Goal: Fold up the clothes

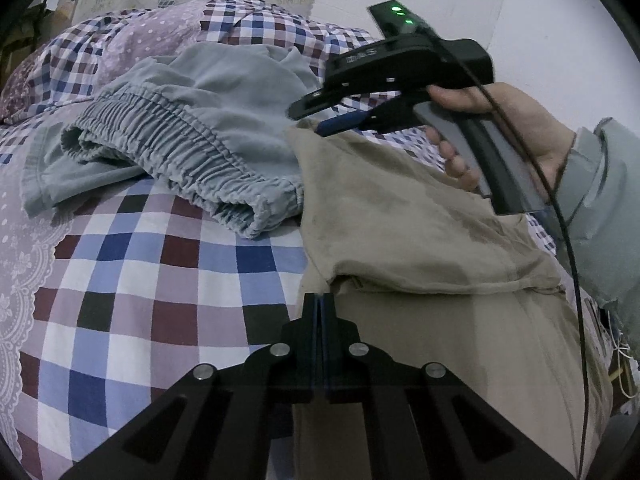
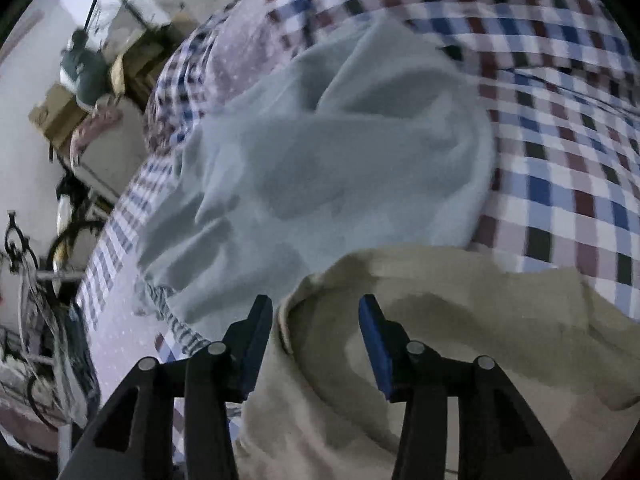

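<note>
Two grippers work the beige garment [image 1: 400, 216]: left gripper [image 1: 319, 300] clenched on its hem; right gripper [image 2: 316, 312], fingers released, should bite the corner at twelve o'clock squarely.

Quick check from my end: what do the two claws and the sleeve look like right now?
Both claws are black linkages with silver rivets and blue pads. The right claw has a grey-and-black handle, two green lights on top and a thin black cable. The sleeve is pale grey-green.
</note>
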Motion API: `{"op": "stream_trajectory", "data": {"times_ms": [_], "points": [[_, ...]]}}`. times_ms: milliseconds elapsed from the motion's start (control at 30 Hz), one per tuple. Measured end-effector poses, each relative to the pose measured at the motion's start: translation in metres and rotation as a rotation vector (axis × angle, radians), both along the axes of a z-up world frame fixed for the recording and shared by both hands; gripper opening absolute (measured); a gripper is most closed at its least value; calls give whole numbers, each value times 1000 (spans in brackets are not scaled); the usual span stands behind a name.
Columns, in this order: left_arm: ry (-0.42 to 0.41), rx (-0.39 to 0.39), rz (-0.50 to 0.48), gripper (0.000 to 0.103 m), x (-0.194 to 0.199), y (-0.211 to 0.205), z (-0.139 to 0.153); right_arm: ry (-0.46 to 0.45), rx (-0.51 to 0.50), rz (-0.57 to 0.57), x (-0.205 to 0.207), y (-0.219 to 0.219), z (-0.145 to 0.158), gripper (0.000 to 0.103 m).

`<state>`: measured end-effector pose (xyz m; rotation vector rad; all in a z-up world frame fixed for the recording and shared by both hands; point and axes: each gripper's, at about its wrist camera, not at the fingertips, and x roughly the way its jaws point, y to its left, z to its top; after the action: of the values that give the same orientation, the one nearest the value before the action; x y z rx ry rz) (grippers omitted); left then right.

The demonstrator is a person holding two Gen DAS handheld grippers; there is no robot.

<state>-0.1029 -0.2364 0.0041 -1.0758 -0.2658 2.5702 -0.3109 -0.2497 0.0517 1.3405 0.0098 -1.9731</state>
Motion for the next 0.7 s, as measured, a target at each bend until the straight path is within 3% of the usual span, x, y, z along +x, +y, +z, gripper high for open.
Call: {"op": "stream_trajectory", "data": {"times_ms": [33,67,100,133,200,267,333,500,533,567,633,700], "points": [[0,-1,-3,0,-1,0,0,-1,7,11,1,-8,-3,47],[-1,-5,-5,0,-1,1,0,1,13,22,1,-13,-6,31],[-1,-10,-7,0,-1,2,0,36,54,20,0,-18,-5,6],[-2,-15,-8,0,-2,3,0,76,101,17,1,-23,-4,0],[-6,-23,-6,0,-2,4,-1,153,99,-32,-5,-24,13,0],[-12,-21,0,0,-2,4,-1,159,108,-35,-9,-29,15,0],[-14,-9,10,0,-2,1,-2,166,204,-11,-11,-45,0,0],[-34,10,20,0,-5,-4,-4,242,237,-73,-11,-56,-1,1],[-37,15,21,0,-4,-4,-5,269,240,-106,-10,-56,4,6],[-42,23,21,0,-5,-5,-6,267,231,-125,-9,-53,8,21],[-53,47,21,1,-6,-10,-7,260,158,-163,-3,-38,25,36],[-64,77,21,2,-7,-13,-8,277,70,-193,11,-16,49,38]]}}
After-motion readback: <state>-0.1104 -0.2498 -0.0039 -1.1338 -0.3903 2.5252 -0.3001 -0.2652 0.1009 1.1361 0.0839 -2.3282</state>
